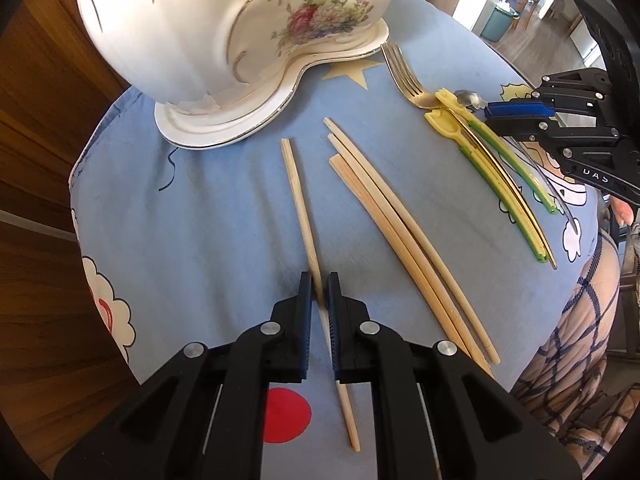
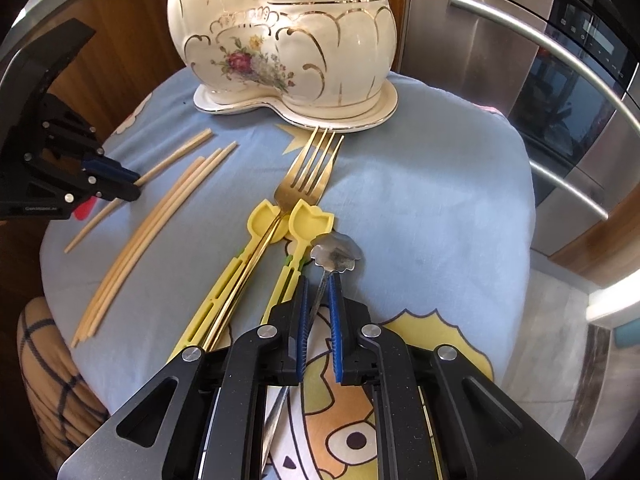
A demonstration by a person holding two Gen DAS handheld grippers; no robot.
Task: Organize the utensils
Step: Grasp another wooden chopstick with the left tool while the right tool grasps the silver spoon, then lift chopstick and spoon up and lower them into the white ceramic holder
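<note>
My left gripper [image 1: 319, 280] is shut on a single wooden chopstick [image 1: 298, 200] that lies on the blue cloth. Three more chopsticks [image 1: 394, 224] lie bundled to its right. My right gripper [image 2: 318, 280] is shut on the handle of a silver spoon [image 2: 337, 255] with a scalloped bowl. To the spoon's left lie a gold fork [image 2: 308, 178] and two yellow-green plastic utensils [image 2: 230, 280]. The white floral ceramic holder [image 2: 280, 40] with two compartments stands at the back of the cloth. The other gripper shows in each view: the right gripper [image 1: 486, 114], the left gripper [image 2: 136, 186].
The blue cartoon-print cloth [image 2: 440, 208] covers a small rounded surface that drops off on all sides. Wooden cabinet fronts [image 1: 36, 128] stand to the left, a steel oven [image 2: 568, 112] with a long handle to the right. A checked fabric [image 1: 576, 340] hangs at the near edge.
</note>
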